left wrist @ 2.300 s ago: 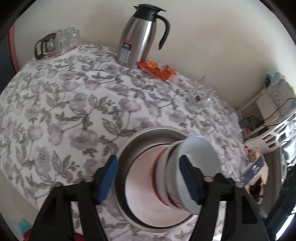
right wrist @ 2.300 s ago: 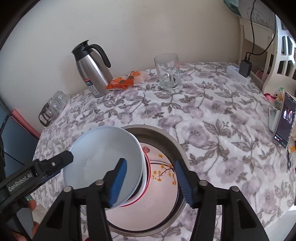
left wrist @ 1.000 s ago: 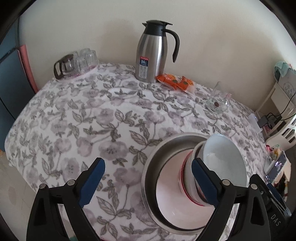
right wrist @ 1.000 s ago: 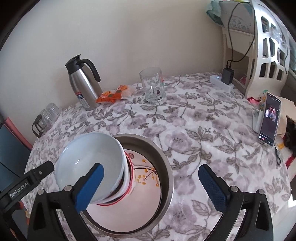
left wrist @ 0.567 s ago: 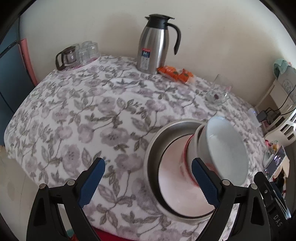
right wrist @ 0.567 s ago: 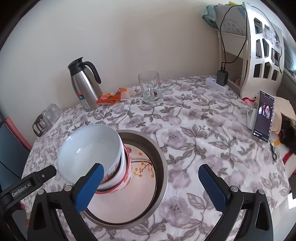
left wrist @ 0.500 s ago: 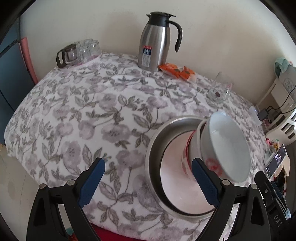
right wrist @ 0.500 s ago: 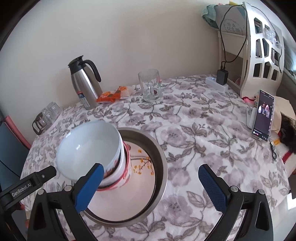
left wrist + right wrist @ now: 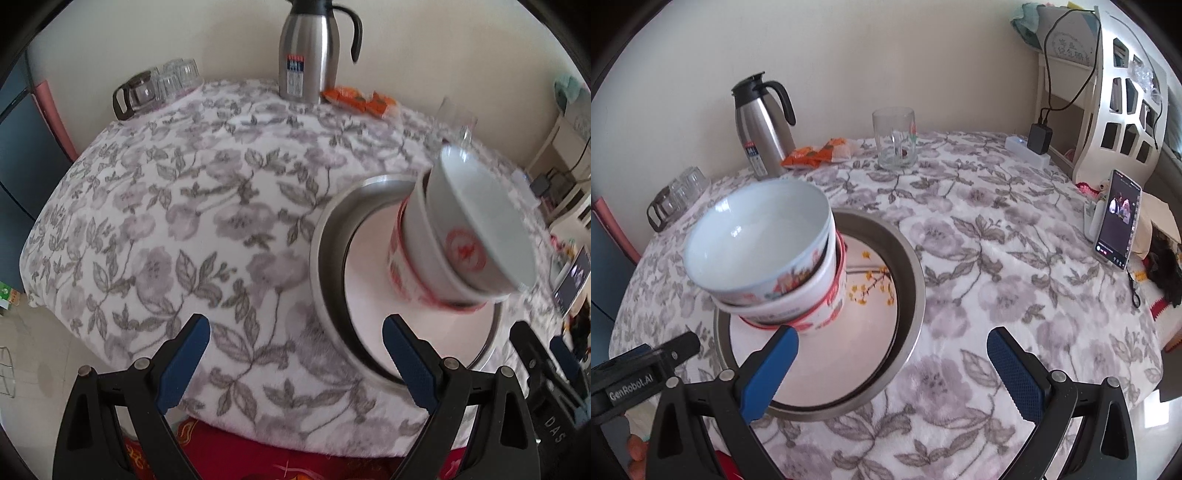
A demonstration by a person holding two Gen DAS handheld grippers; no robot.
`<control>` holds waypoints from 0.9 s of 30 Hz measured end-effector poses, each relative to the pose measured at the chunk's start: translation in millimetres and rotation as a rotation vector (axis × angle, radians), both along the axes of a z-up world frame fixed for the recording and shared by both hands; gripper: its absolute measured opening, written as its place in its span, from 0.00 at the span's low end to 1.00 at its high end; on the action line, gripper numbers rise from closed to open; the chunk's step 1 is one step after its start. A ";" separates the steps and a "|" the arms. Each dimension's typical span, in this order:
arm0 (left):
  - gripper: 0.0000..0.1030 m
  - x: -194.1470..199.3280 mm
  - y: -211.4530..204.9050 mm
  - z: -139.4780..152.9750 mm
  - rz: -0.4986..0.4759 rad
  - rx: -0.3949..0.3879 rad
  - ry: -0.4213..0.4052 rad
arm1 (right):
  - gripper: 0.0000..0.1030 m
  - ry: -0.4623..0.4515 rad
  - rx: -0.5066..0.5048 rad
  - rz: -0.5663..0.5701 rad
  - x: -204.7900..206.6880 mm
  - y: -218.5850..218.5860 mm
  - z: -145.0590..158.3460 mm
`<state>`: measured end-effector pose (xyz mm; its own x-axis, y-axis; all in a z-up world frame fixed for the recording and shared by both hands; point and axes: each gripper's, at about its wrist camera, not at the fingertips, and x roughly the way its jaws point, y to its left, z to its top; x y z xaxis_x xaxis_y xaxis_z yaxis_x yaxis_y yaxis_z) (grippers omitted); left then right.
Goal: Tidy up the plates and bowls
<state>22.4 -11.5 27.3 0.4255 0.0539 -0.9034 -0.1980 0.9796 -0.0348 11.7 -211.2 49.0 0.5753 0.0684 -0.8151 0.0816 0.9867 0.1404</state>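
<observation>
A stack of white bowls with red prints (image 9: 775, 266) (image 9: 465, 229) stands on a white flowered plate (image 9: 849, 332) (image 9: 373, 266), which lies in a wide steel basin (image 9: 912, 280) (image 9: 325, 236) on the floral tablecloth. My left gripper (image 9: 295, 365) is open at the near table edge, left of the basin, with nothing between its fingers. My right gripper (image 9: 890, 373) is open too, low over the basin's near right rim, and holds nothing. The other gripper's black body (image 9: 639, 369) shows at the left of the right wrist view.
A steel thermos jug (image 9: 764, 125) (image 9: 310, 48), orange snack packets (image 9: 816, 153) (image 9: 358, 99) and a glass mug (image 9: 894, 138) stand at the back by the wall. Small glasses (image 9: 155, 88) sit back left. A phone (image 9: 1117, 221) stands propped at the right edge near a white shelf (image 9: 1123, 88).
Both grippers have opened wide and drawn back toward the near table edge. The bowl stack, earlier between the fingers, now stands free on the plate in the basin.
</observation>
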 end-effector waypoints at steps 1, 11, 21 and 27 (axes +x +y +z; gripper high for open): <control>0.92 -0.6 -0.4 -2.7 -0.003 -0.003 0.012 | 1.00 0.006 -0.003 0.002 -1.4 0.5 -1.7; 0.92 -13.1 -8.3 -19.0 -0.016 0.046 0.088 | 1.00 0.034 -0.022 -0.001 -12.8 0.5 -9.8; 0.92 -21.9 -6.0 -14.5 -0.007 0.043 0.073 | 1.00 0.024 -0.031 -0.005 -21.5 0.5 -6.6; 0.92 -27.1 -6.8 -9.5 -0.014 0.026 0.052 | 1.00 0.013 -0.028 -0.001 -27.9 1.7 -2.6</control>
<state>-4.7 -18.3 17.8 0.3789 0.0719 -0.9226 -0.1852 0.9827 0.0006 -16.2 -209.5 46.4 0.5649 0.0447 -0.8240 0.0839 0.9903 0.1112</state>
